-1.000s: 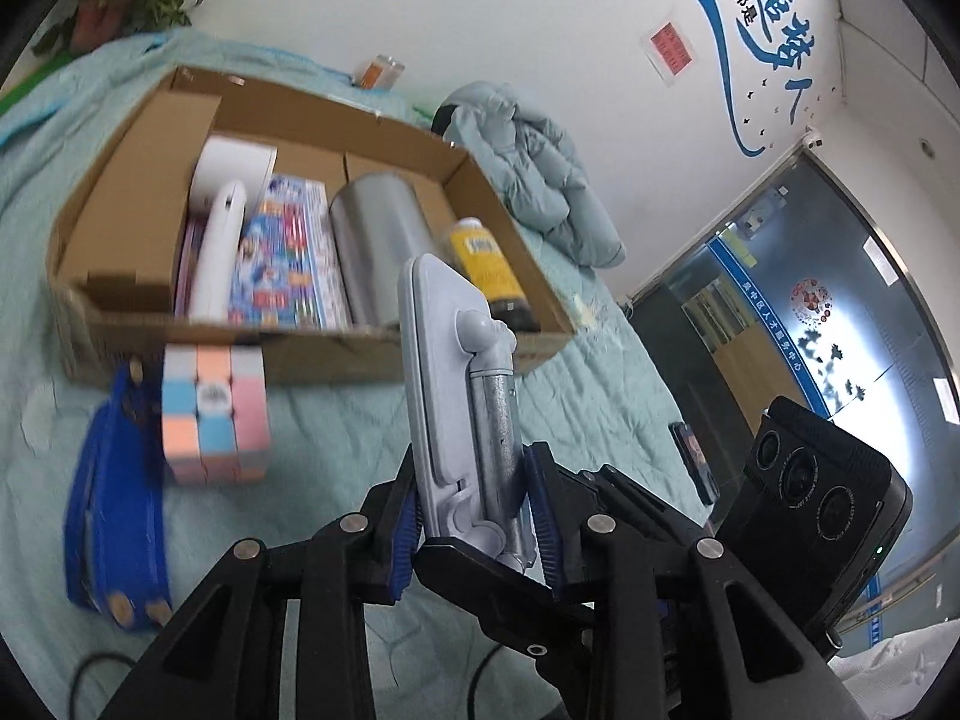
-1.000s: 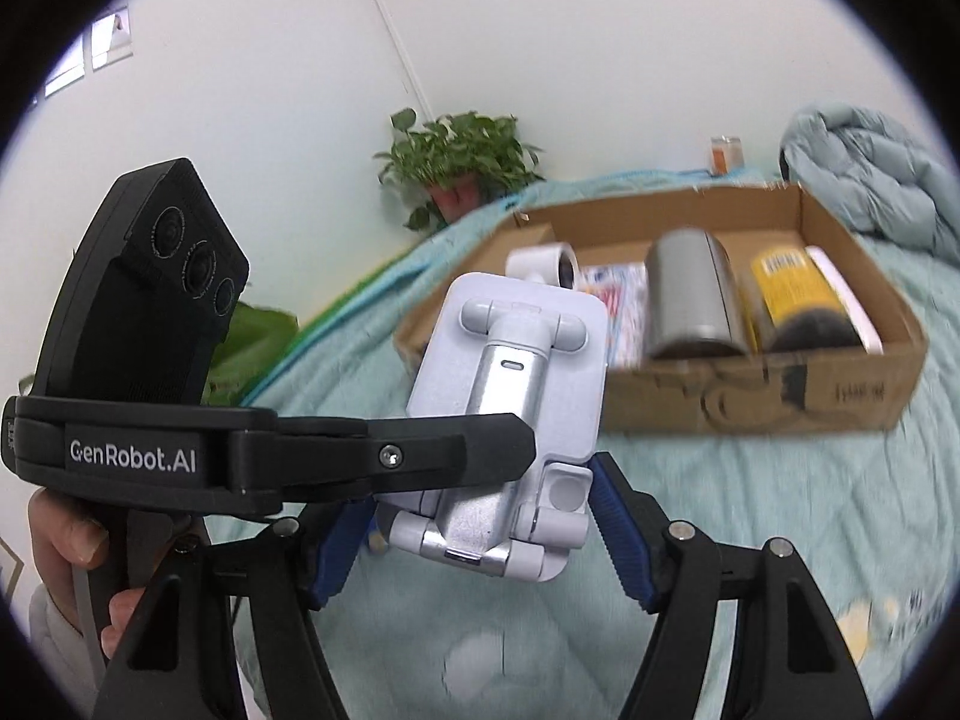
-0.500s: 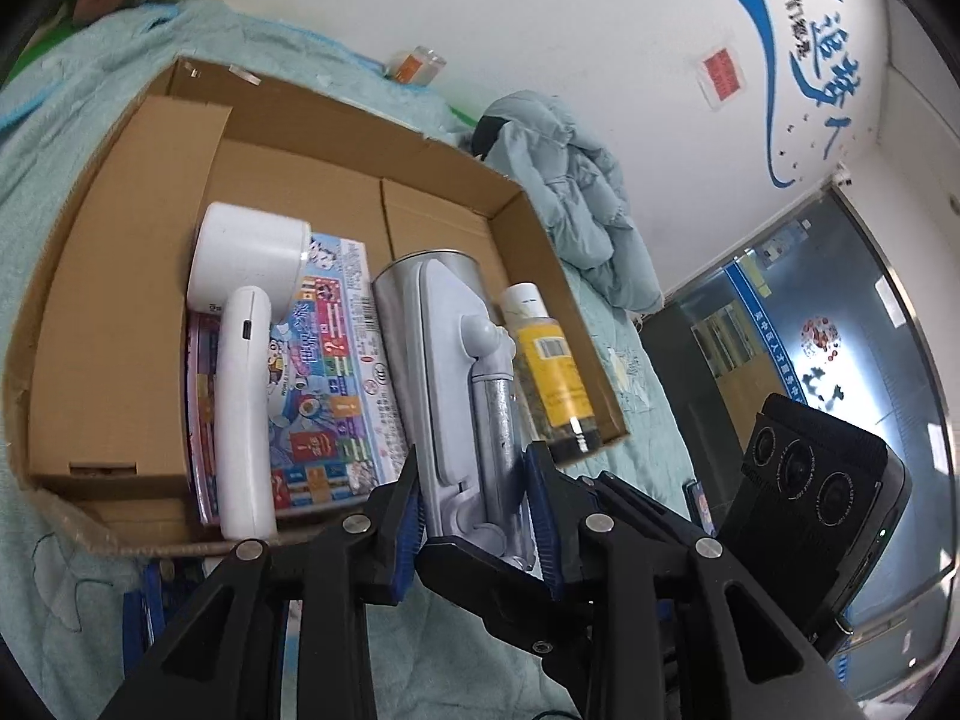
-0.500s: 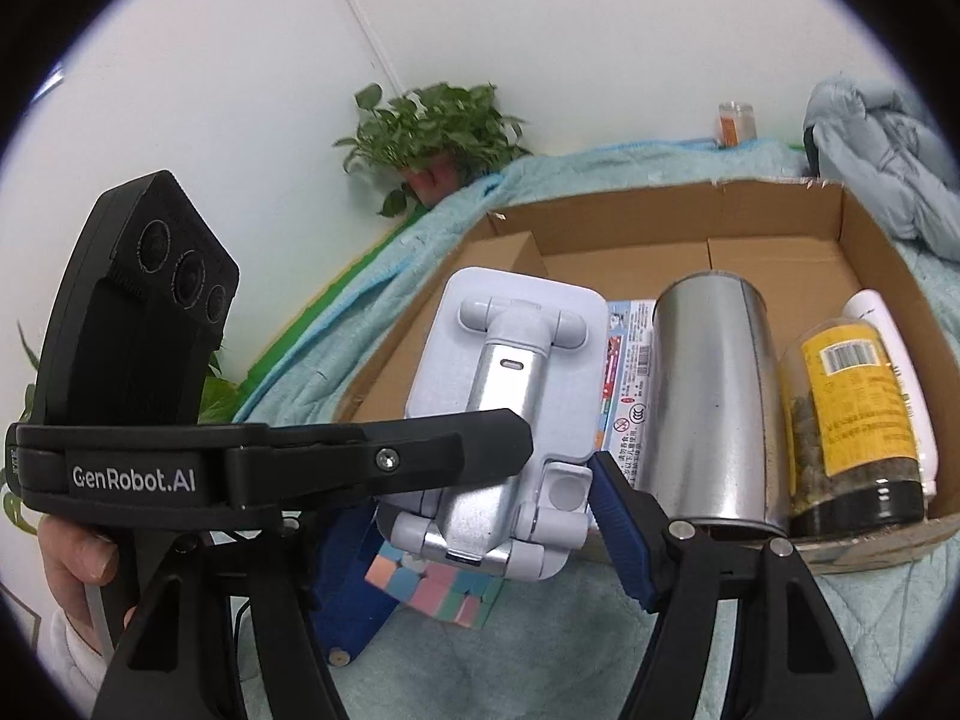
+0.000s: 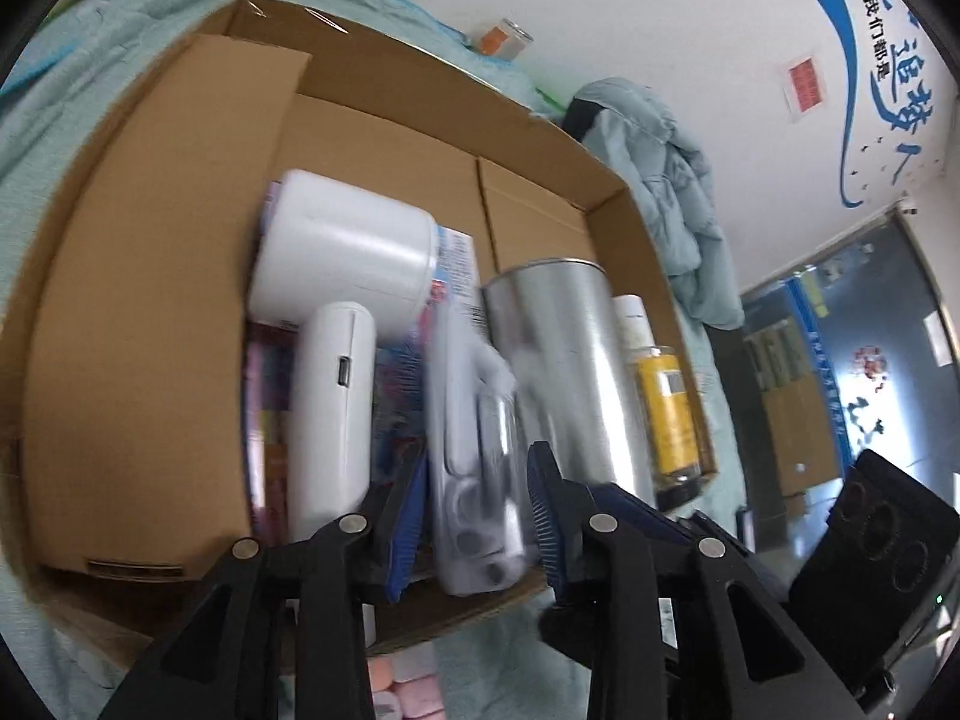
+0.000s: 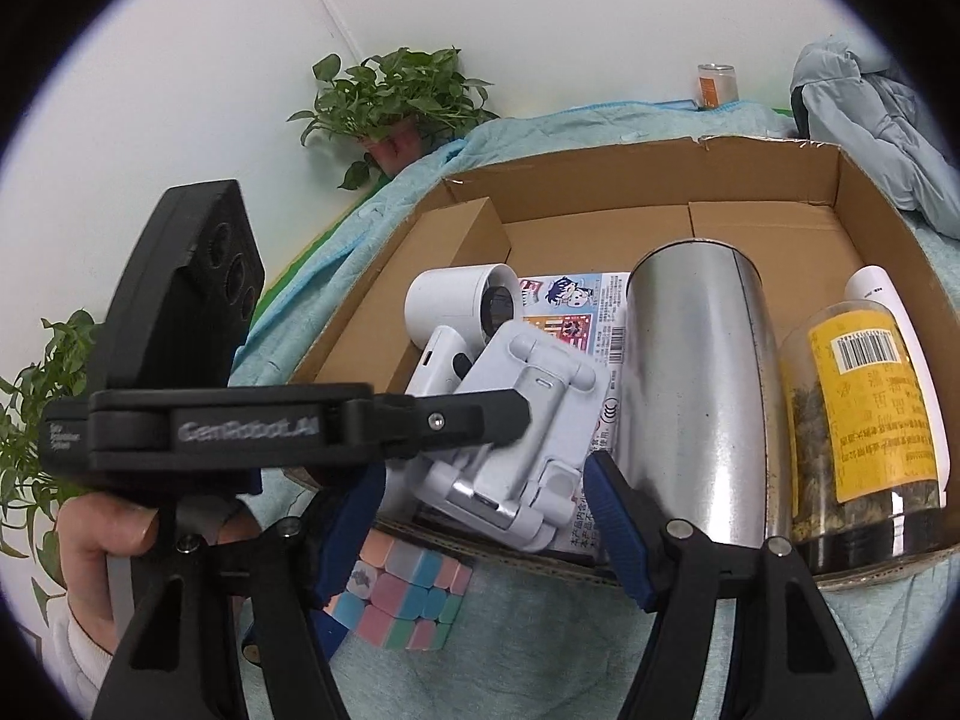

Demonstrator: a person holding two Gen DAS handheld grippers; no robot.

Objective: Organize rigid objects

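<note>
Hovering over the cardboard box [image 5: 150,252], my left gripper [image 5: 477,507] has its jaws spread apart, and the grey-white folding phone stand [image 5: 474,450] sits loosely between the blue pads [image 5: 408,516]; its outline is blurred, so I cannot tell whether either pad touches it. From my right wrist view the stand [image 6: 516,432] lies tilted over the box's front edge, on top of the colourful printed packet [image 6: 576,312], with the left gripper's black finger crossing in front of it. My right gripper [image 6: 480,516] is also wide open and holds nothing, its pads either side of the stand but in front of it. Inside the box, the white hair dryer [image 5: 336,324] lies just beside the stand on its left, and the steel cylinder [image 5: 558,360] lies on its right. Beyond the cylinder sit the yellow-labelled jar [image 6: 864,420] and a white bottle [image 6: 882,294]. A pastel puzzle cube [image 6: 408,600] rests on the teal bedspread [image 6: 720,660] outside the box, below its front wall.
</note>
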